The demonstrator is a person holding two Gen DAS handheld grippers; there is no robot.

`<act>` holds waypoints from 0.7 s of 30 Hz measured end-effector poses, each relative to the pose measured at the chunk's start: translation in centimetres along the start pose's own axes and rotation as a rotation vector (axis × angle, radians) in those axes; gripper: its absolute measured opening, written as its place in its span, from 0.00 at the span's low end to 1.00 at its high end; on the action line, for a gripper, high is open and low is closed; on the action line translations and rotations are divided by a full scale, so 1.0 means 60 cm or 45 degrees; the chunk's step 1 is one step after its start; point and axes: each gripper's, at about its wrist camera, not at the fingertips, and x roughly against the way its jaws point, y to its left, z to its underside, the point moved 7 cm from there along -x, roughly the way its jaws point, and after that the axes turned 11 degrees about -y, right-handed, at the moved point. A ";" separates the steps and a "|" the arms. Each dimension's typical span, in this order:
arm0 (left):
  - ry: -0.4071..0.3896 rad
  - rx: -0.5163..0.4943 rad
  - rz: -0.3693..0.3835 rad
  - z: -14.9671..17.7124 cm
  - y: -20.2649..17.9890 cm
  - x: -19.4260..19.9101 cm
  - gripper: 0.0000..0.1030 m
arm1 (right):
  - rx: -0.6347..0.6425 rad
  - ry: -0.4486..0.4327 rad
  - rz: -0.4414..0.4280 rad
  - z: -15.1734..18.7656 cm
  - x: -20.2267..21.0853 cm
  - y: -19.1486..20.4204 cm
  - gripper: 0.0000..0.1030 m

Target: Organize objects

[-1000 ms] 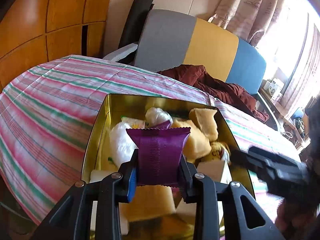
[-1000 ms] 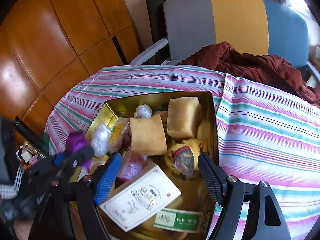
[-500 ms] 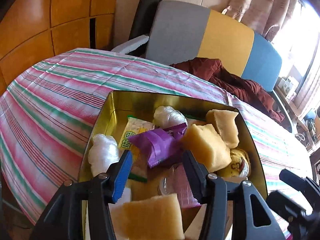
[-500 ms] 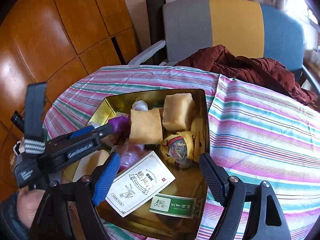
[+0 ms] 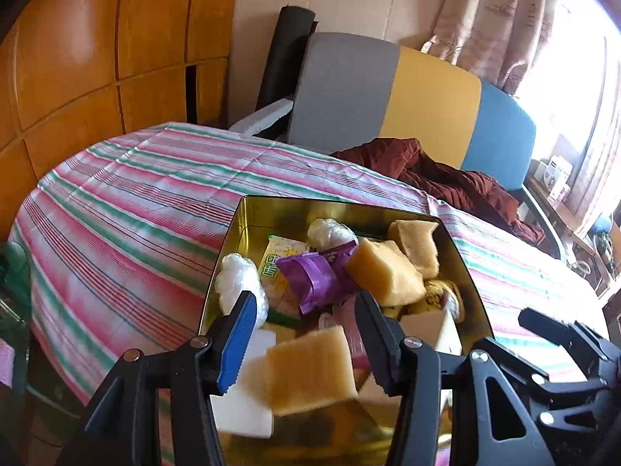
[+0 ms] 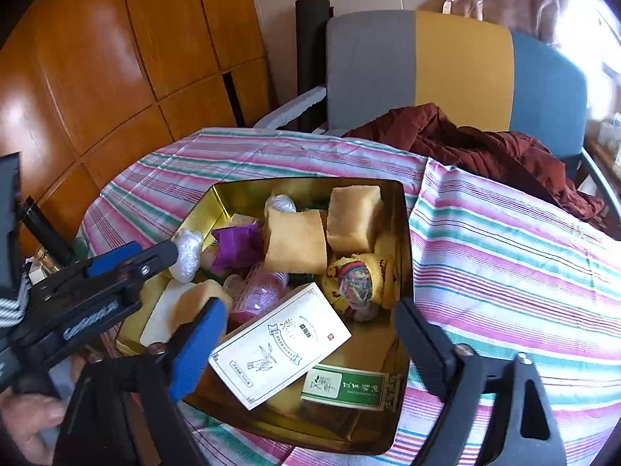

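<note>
— Since a second ago the purple packet [image 5: 316, 273] has left the left claw [image 5: 302, 334]; it now lies inside the gold tin [image 5: 248, 209], mid-frame, resting against a tan sponge block [image 5: 384, 272] and a white wrapped ball [image 5: 238, 275].

— And that claw now?

— Partly spread, gripping nothing. Its blue pad and black pad stand apart above the near end of the tin, with another tan block [image 5: 310, 372] showing between them, lower centre.

— What about the right claw [image 6: 306, 341]?

— Its jaws are opening, already wide, and empty. They straddle the near corner of the tin over a white printed box [image 6: 279, 341] and a green-labelled packet [image 6: 345, 384], touching neither that I can see.

— Where does the tin sit?

— On the striped cloth [image 6: 504, 256] covering the bench, centre of both views. A hand [image 6: 27, 419] grips the left tool's handle at lower left of the right view.
</note>
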 end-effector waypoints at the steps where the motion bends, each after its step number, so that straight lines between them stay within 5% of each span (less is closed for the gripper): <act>1: -0.007 -0.004 -0.004 0.000 0.000 0.009 0.52 | -0.001 -0.008 0.005 0.001 0.004 0.001 0.92; 12: -0.055 -0.084 -0.033 0.010 -0.014 0.094 0.54 | -0.022 -0.108 0.091 0.007 0.052 -0.008 1.00; 21: -0.102 -0.150 -0.018 0.018 -0.037 0.138 0.69 | 0.004 -0.117 0.161 0.013 0.068 -0.012 1.00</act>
